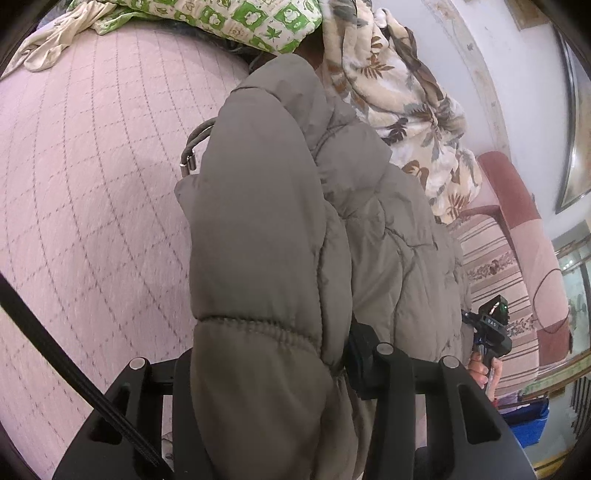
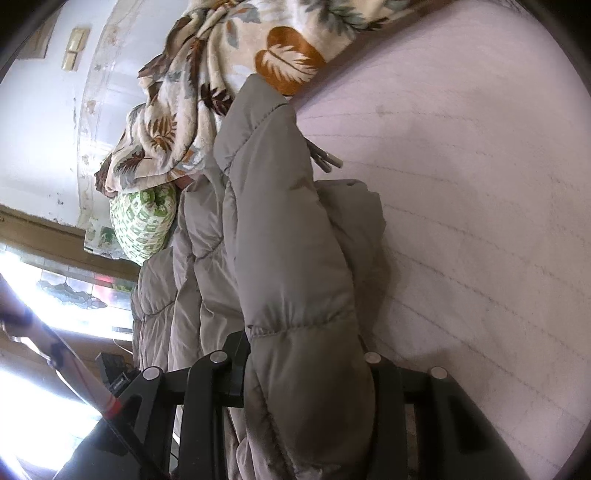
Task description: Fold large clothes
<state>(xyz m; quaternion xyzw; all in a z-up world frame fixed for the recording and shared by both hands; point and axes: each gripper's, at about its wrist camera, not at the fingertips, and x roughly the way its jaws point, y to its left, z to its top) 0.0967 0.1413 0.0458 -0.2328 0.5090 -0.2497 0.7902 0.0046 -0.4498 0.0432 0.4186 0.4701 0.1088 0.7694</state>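
A grey puffer jacket lies bunched lengthwise on the pink quilted bed cover. My left gripper is shut on a padded sleeve end near its gathered cuff, and the fabric bulges between the black fingers. In the right wrist view the same jacket runs away from my right gripper, which is shut on another padded end. That end is lifted off the bed cover. A drawcord with metal tips hangs out at the jacket's far side. The right gripper, held by a hand, shows beyond the jacket.
A leaf-print blanket and a green patterned pillow are heaped at the far end of the bed. A cream cloth lies at the far left. A striped pink upholstered piece and a blue bin stand on the right.
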